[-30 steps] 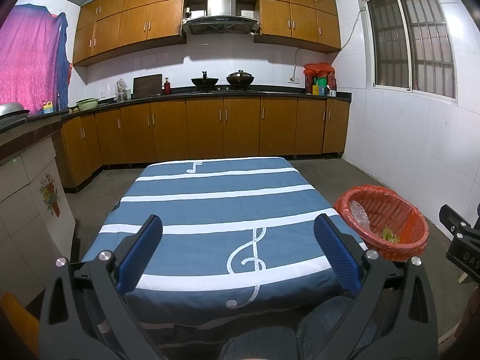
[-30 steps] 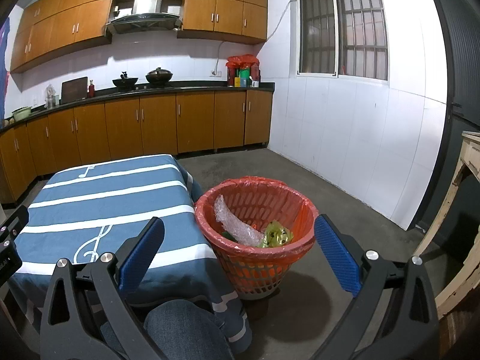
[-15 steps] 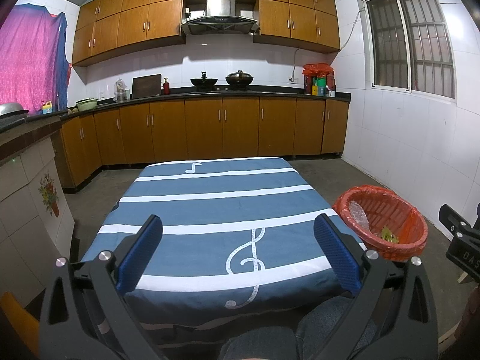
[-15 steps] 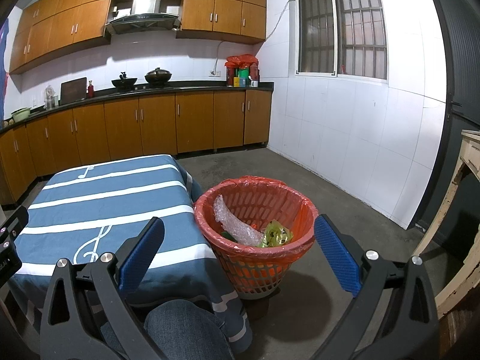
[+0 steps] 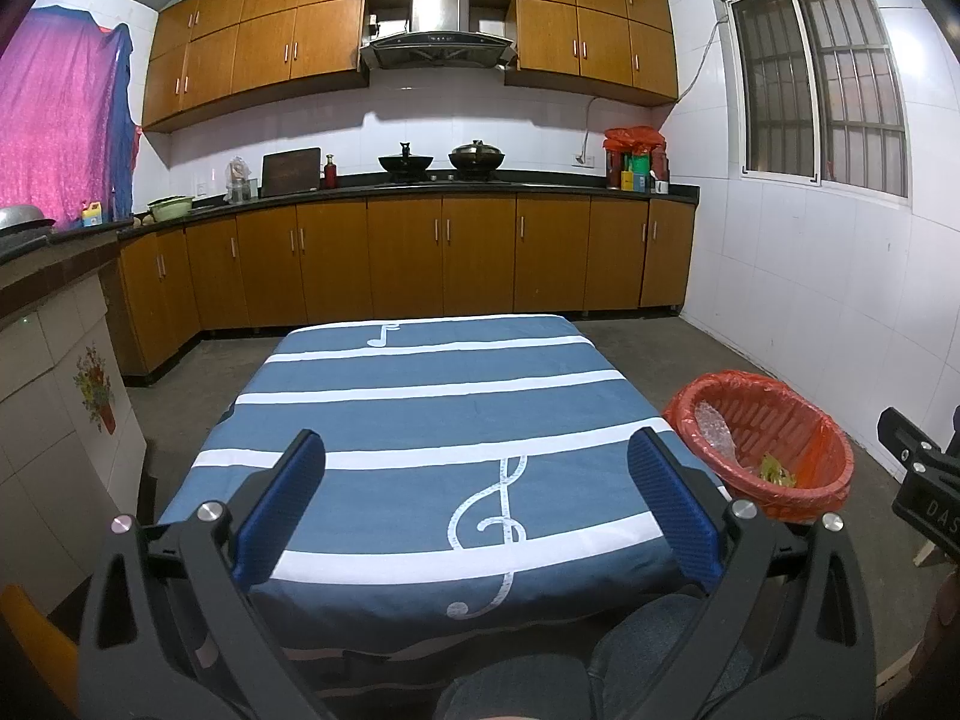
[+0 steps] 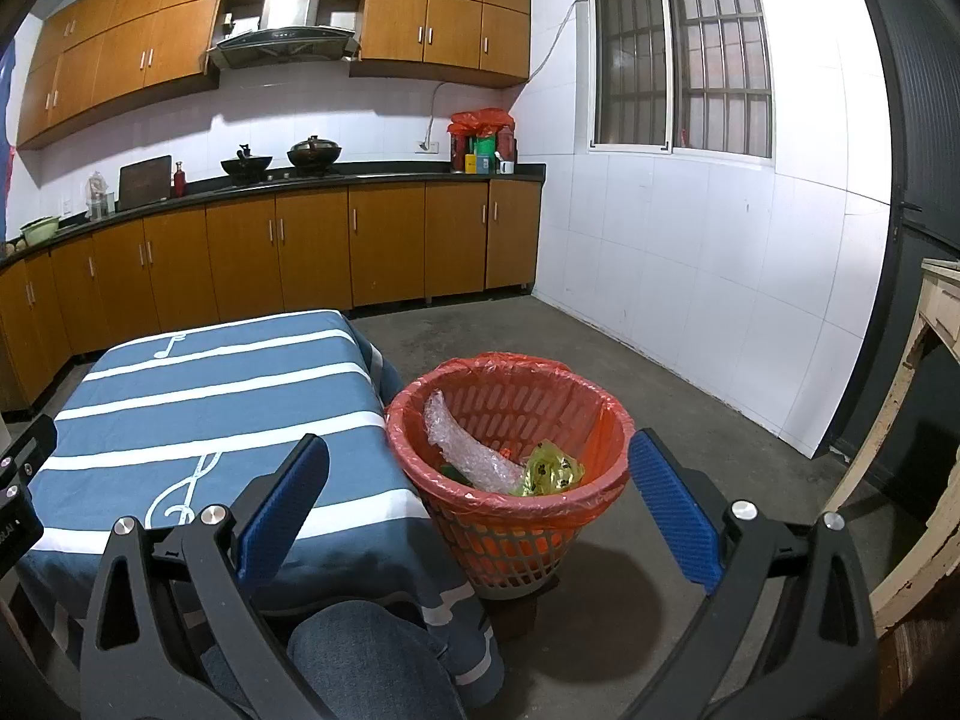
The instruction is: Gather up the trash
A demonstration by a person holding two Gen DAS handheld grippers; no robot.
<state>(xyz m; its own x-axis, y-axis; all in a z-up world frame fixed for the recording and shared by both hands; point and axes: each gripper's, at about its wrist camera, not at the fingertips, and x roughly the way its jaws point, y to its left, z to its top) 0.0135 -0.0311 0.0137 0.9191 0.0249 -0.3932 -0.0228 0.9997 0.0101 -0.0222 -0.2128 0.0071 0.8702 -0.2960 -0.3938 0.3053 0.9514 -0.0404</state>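
Nothing has shifted since the earlier frames: the left gripper (image 5: 477, 501) and right gripper (image 6: 477, 504) both stay spread wide, holding nothing. Only the right wrist view shows crumpled clear plastic wrap (image 6: 465, 450) inside the red-lined orange plastic trash basket (image 6: 510, 546), just beside the blue-and-white striped tablecloth (image 5: 432, 414).
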